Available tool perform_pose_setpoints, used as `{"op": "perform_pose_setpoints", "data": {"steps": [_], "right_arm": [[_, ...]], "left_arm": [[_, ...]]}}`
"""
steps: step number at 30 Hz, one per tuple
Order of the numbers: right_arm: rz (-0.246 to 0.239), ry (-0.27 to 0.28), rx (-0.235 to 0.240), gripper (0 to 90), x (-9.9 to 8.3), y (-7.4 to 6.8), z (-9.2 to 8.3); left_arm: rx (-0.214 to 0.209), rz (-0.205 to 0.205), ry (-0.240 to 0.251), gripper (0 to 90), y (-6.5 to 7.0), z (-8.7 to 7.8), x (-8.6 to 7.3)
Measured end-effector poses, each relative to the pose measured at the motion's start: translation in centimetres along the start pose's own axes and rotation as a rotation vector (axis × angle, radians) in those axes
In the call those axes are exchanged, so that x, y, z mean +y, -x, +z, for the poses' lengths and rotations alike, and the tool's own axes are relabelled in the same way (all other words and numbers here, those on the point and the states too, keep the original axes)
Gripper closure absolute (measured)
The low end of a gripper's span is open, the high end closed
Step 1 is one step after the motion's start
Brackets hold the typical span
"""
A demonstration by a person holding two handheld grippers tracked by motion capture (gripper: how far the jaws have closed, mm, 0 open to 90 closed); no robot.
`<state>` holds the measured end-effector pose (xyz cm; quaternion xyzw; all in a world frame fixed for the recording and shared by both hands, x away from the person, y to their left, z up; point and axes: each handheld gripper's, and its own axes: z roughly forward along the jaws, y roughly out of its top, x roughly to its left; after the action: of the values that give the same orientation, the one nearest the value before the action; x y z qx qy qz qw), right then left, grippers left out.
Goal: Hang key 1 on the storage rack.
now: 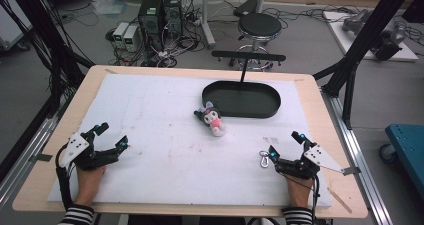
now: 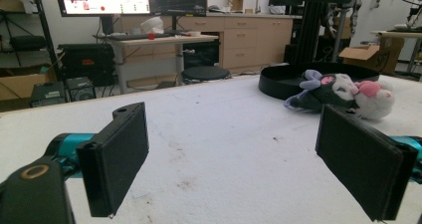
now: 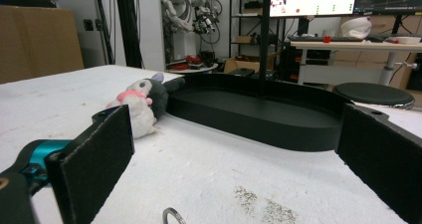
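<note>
Both grippers rest low on the white foam sheet (image 1: 165,150) that covers the wooden desk (image 1: 320,110), each with its jaws spread wide and nothing between them: the left gripper (image 1: 111,137) near the front left corner, the right gripper (image 1: 285,144) near the front right. Midway between them but farther back lies the small plush toy with a dark grey head, pale ears and a pink-and-white body (image 1: 211,119), on its side, just beside the near rim of the shallow black oval tray (image 1: 241,99); from above, whether toy and tray touch is hard to tell. In the right gripper view the toy's dark ear reaches the tray wall, and the tray's bare floor and the thin black upright rising from its far side are plain to see. The left gripper view gives the toy's face side, with the tray largely hidden behind it and the toy's lower edge cut off by the right-hand jaw. A small silver metal clip with a ring (image 1: 263,159) lies just beside the right gripper; in the right gripper view its ring is cut off at the bottom edge. Striped sleeves (image 1: 76,214) show at the wrists.
</note>
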<state>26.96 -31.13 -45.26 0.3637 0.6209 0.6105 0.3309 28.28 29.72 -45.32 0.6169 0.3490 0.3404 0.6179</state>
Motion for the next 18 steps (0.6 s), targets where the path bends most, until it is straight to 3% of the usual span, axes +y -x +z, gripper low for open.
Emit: {"op": "perform_pose_setpoints", "data": {"steps": [18], "right_arm": [[0.009,0.004,0.004,1.3,0.03,0.03,-0.13]], "left_arm": [[0.000,-0.001,0.000,13.7,-0.01,0.00,0.01]]}}
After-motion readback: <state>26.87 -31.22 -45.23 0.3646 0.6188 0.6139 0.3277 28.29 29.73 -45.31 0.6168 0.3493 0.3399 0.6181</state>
